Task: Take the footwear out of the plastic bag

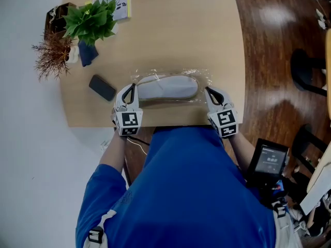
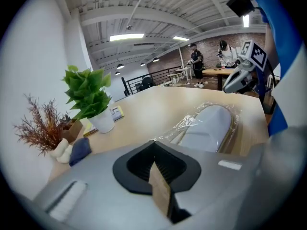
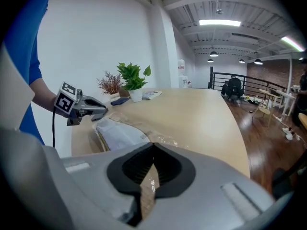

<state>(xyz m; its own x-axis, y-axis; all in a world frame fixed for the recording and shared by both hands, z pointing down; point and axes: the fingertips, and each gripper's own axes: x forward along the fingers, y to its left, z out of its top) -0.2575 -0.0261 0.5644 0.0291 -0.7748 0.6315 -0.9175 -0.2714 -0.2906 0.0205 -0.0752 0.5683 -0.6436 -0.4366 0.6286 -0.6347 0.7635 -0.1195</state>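
Note:
A grey slipper (image 1: pixel 168 87) lies sideways inside a clear plastic bag (image 1: pixel 201 76) on the wooden table (image 1: pixel 176 35), near its front edge. My left gripper (image 1: pixel 130 93) is at the bag's left end and my right gripper (image 1: pixel 209 92) at its right end, both shut. In the left gripper view the crinkled bag film (image 2: pixel 184 123) runs up to the closed tips (image 2: pixel 154 145), with the slipper (image 2: pixel 208 126) beyond. In the right gripper view the film (image 3: pixel 165 139) also reaches the tips (image 3: pixel 152 145), with the slipper (image 3: pixel 117 133) to the left. Whether either pinches film is not visible.
At the table's far left stand a green potted plant (image 1: pixel 93 19), a dried plant (image 1: pixel 51 56), a dark blue cloth (image 1: pixel 87 53) and a booklet (image 1: pixel 121 4). A dark phone (image 1: pixel 102 87) lies left of the bag. Dark wood floor (image 1: pixel 274 61) lies right of the table.

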